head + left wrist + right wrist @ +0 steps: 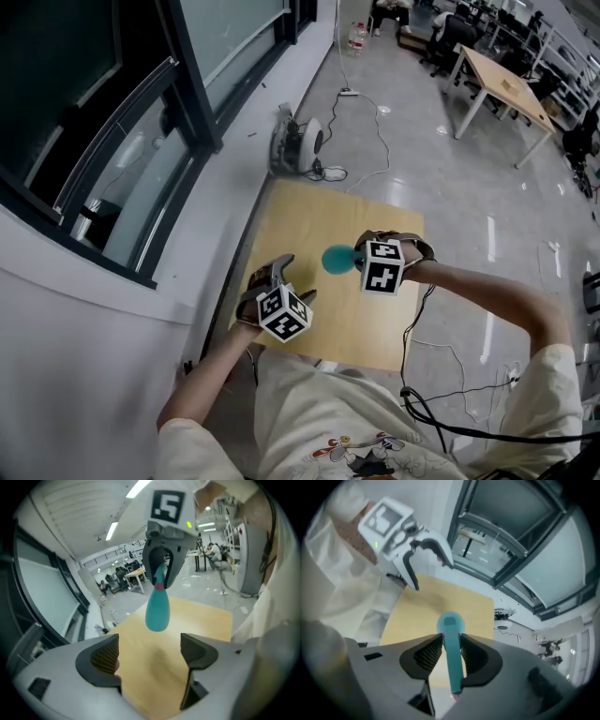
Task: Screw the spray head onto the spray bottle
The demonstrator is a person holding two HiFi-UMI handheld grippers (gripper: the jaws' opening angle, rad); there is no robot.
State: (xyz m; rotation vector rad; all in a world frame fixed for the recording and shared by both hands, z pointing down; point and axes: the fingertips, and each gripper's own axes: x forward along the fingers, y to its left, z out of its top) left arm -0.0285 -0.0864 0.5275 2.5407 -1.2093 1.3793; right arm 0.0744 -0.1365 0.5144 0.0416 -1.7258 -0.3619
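Observation:
A teal spray bottle [336, 260] hangs bottom-down over the small wooden table [319, 216]. My right gripper [357, 256] is shut on its top, where a teal spray head sits above a pink collar [160, 586]. In the right gripper view the head [453, 660] runs between the ribbed pads and the round body [449, 620] shows beyond them. My left gripper [281, 272] hovers to the left of the bottle, apart from it. Its jaws stand open with nothing between them in the left gripper view [150, 654], which also shows the bottle [157, 609] ahead.
A dark-framed glass wall [141, 141] runs along the table's left side. On the floor beyond the table sit a round grey device [298, 142] and white cables [375, 122]. Desks and chairs [497, 80] stand far off at the upper right.

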